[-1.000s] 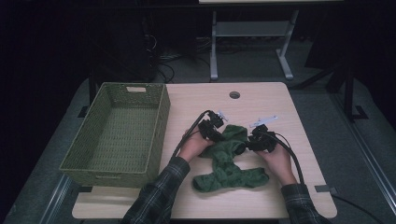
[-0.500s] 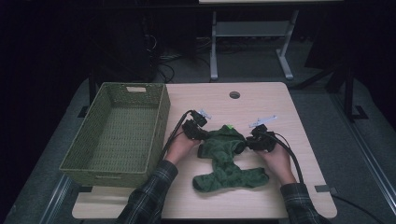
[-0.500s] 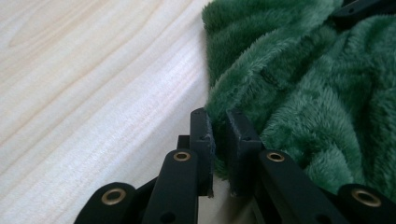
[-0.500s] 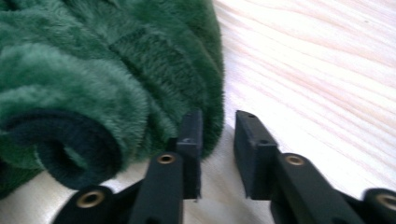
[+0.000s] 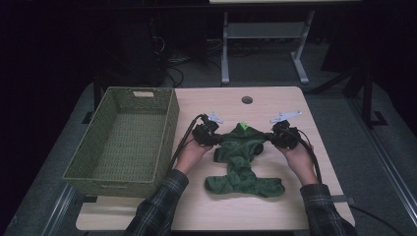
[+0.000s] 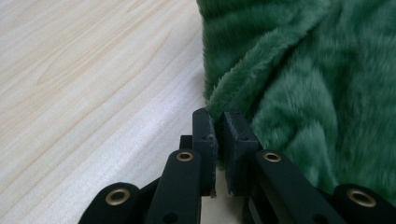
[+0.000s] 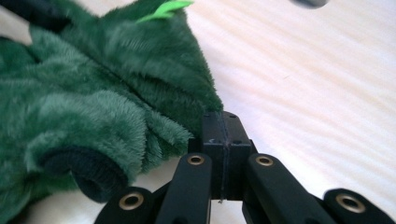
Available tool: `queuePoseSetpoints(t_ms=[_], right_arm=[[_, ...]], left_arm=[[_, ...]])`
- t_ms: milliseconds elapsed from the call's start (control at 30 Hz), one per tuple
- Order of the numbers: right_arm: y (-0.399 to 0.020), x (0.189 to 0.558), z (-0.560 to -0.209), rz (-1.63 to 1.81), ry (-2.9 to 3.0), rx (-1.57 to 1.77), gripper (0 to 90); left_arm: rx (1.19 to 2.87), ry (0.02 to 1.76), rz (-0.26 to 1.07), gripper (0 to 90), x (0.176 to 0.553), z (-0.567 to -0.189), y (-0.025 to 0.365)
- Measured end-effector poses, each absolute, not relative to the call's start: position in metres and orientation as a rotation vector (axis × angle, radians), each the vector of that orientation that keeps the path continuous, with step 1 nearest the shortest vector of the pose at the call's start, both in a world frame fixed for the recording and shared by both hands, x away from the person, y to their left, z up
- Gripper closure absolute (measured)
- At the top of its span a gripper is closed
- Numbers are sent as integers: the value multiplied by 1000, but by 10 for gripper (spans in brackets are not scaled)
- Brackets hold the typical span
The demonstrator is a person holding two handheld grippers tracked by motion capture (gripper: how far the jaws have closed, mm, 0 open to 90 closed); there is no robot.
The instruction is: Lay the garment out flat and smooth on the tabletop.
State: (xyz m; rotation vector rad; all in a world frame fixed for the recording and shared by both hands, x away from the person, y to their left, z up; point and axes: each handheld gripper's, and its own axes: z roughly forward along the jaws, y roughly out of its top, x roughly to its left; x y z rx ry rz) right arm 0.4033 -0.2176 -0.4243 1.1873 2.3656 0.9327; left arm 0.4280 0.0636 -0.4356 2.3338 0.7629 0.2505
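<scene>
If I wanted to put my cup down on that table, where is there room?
The far strip of the table, beyond the green fleece garment and around the small round hole, is bare. So is the near edge below the garment. The middle is crowded: both claws grip the garment, and the woven basket takes the left side.

One green plush garment, one woven basket, two grippers, one wooden table.
</scene>
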Motion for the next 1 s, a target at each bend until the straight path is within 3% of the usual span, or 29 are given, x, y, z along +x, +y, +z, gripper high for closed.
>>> queuePoseSetpoints(t_ms=[300, 533, 1000], right_arm=[[-230, 419, -454, 878, 2404, 1290, 900], [-226, 416, -450, 905, 2407, 1277, 897], [-220, 396, -428, 1019, 2431, 1236, 718]], left_arm=[[2351, 828, 250, 852, 438, -450, 63], [2337, 877, 219, 559, 438, -448, 65], [2255, 821, 188, 349, 402, -411, 84]])
